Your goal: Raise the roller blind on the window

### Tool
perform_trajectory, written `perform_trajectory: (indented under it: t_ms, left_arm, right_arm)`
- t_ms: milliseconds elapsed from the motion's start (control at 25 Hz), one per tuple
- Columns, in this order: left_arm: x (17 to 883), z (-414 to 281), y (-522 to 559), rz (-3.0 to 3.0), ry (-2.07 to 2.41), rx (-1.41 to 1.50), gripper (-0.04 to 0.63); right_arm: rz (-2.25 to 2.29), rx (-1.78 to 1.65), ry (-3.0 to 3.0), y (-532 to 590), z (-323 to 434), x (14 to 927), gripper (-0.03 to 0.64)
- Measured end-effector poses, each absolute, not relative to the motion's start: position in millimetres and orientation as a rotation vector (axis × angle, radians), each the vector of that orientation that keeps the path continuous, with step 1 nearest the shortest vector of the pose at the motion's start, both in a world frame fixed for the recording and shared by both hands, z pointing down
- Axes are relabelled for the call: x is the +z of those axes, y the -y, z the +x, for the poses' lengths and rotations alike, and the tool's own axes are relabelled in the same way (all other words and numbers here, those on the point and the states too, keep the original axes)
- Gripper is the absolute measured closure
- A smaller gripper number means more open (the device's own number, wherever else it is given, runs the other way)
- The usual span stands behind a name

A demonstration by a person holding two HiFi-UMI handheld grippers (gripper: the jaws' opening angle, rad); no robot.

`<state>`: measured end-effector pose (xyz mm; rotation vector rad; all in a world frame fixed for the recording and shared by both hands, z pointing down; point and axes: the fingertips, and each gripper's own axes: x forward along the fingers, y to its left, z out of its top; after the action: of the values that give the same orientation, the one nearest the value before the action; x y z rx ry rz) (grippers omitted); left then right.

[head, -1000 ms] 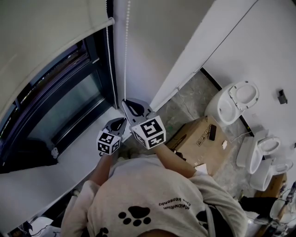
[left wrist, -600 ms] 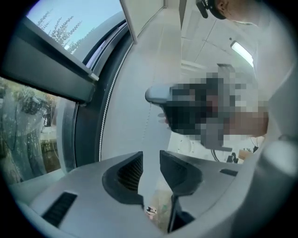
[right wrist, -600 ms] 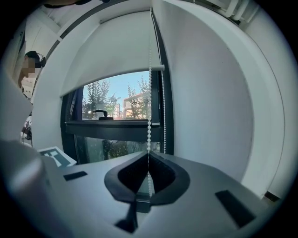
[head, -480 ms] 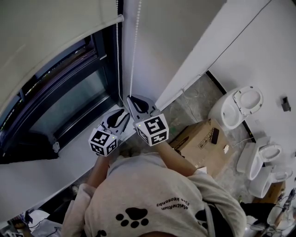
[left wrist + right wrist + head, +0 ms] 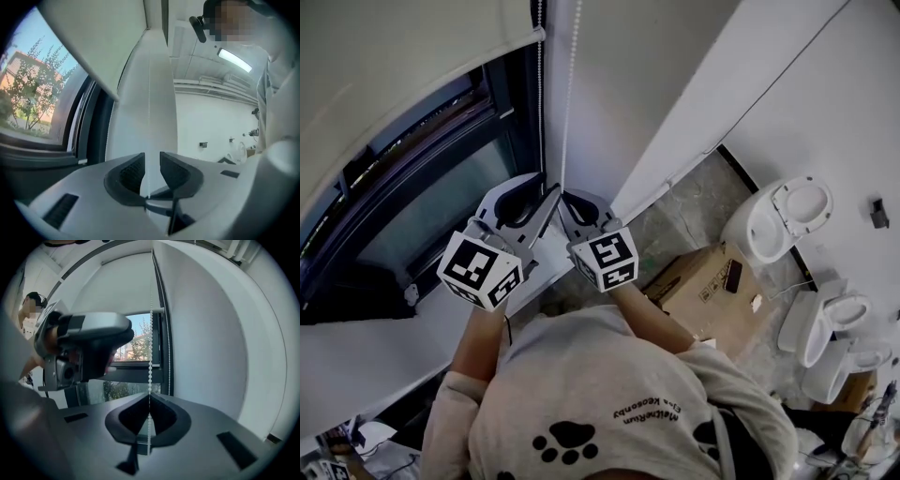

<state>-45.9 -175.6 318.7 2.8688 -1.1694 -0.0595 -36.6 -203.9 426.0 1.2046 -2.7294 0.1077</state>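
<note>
1. Right gripper (image 5: pixel 149 414) — jaws together, clamped on the bead chain (image 5: pixel 150 366), which runs straight up from the pads along the window's edge
2. Left gripper (image 5: pixel 152 165) — jaws apart, having just sprung open and then drawn in a little. A thin pale line runs up through the gap, too faint to name as the chain, and the pads press on nothing. It sits just beside the right gripper and somewhat higher
3. Roller blind (image 5: pixel 394 75): bottom bar partway up, fabric over the upper pane
4. Window (image 5: pixel 422 220): lower glass and dark frame uncovered, pale sill (image 5: pixel 366 366) beneath
5. Surroundings: cardboard box (image 5: pixel 698 281) and toilet bowls (image 5: pixel 773 216) on the floor to the right
6. Progress, as judged: blind partly raised, not fully. One gripper seems to anchor the chain while the other is free for a fresh grip, so further pulls remain
</note>
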Motion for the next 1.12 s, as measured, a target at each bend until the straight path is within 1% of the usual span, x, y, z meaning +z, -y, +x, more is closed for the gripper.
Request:
perform_trajectory:
  t_ms: [280, 440, 600, 640, 720, 760, 960, 1120]
  left_arm:
    - [264, -37, 197, 2.935, 1.173, -0.145, 0.494]
    - [244, -35, 205, 2.947, 1.155, -0.155, 0.494]
    - [229, -31, 208, 2.991, 1.161, -0.112, 0.511]
    - [227, -30, 208, 3.003, 1.160, -0.100, 0.522]
    - [226, -29, 208, 3.016, 1.152, -0.077, 0.574]
    - [226, -28, 208, 3.019, 1.144, -0.073, 0.580]
    - [225, -30, 205, 3.012, 1.145, -0.109, 0.588]
    - [242, -29, 204, 2.997, 1.153, -0.065, 0.588]
  right_arm:
    - [1.184, 0.108, 2.734, 201, -41, 428, 0.607]
    - [1.185, 0.092, 2.732, 202, -43, 427, 0.607]
    - [1.184, 0.083, 2.736, 200, -44, 425, 0.607]
    - [1.185, 0.080, 2.735, 199, -44, 425, 0.607]
    - [1.186, 0.073, 2.730, 199, -45, 427, 0.607]
    - [1.187, 0.068, 2.728, 198, -45, 427, 0.607]
    - [1.199, 0.065, 2.730, 198, -43, 426, 0.607]
    - [1.205, 0.085, 2.706, 197, -42, 442, 0.607]
